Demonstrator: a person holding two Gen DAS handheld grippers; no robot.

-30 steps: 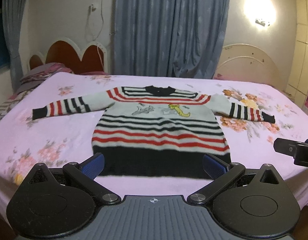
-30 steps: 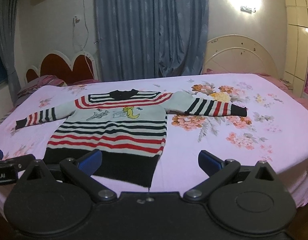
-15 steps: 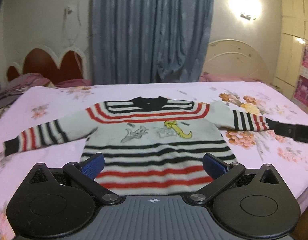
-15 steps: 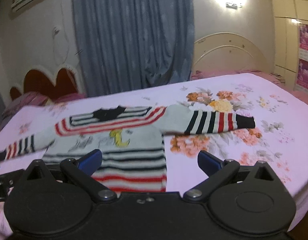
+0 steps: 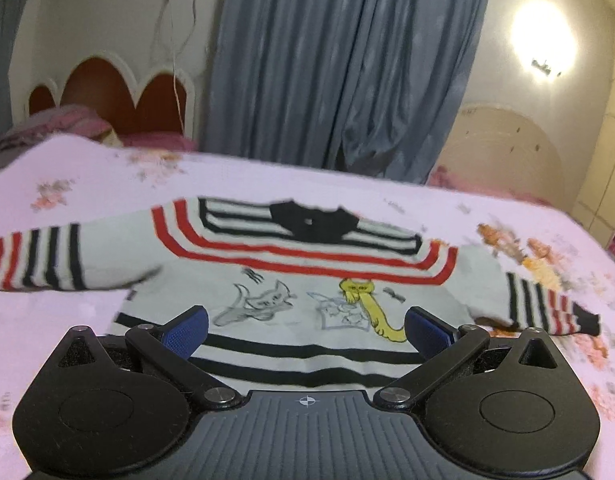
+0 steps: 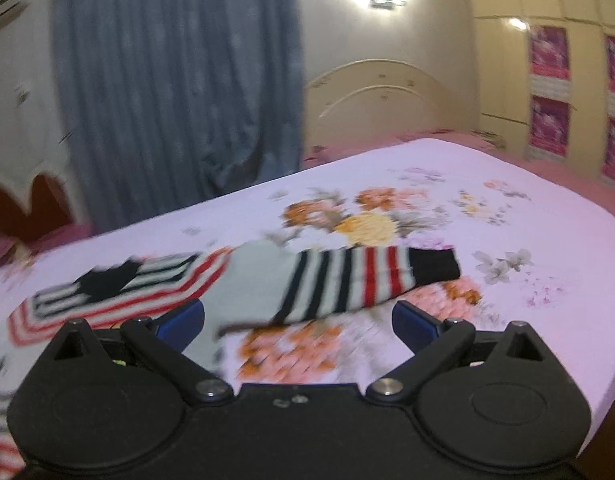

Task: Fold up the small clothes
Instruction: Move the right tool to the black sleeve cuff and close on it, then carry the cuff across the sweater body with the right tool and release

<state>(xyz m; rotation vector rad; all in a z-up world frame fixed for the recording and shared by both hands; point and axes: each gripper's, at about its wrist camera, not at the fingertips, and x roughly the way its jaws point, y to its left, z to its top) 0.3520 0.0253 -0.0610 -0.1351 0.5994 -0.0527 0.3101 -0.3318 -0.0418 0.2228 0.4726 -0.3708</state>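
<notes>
A small striped sweater [image 5: 307,280] in white, red and black, with cartoon animals on the chest, lies flat on the pink floral bed [image 5: 87,184], sleeves spread out. My left gripper [image 5: 305,330] is open and empty above the sweater's chest. My right gripper [image 6: 297,322] is open and empty just short of the sweater's right sleeve [image 6: 359,278], whose black cuff [image 6: 433,266] lies on the bedspread [image 6: 507,208]. The lower half of the sweater is hidden behind the gripper bodies.
A red scalloped headboard [image 5: 111,100] and pink pillows [image 5: 59,124] stand at the far left. Blue curtains [image 5: 339,60] hang behind the bed. A cream headboard [image 6: 383,96] stands at the back right. The bed's edge [image 6: 611,368] drops off at the right.
Both grippers have moved forward over the bed. The left one went from the hem to above the chest. The right one swung right toward the right sleeve. Both stayed open.
</notes>
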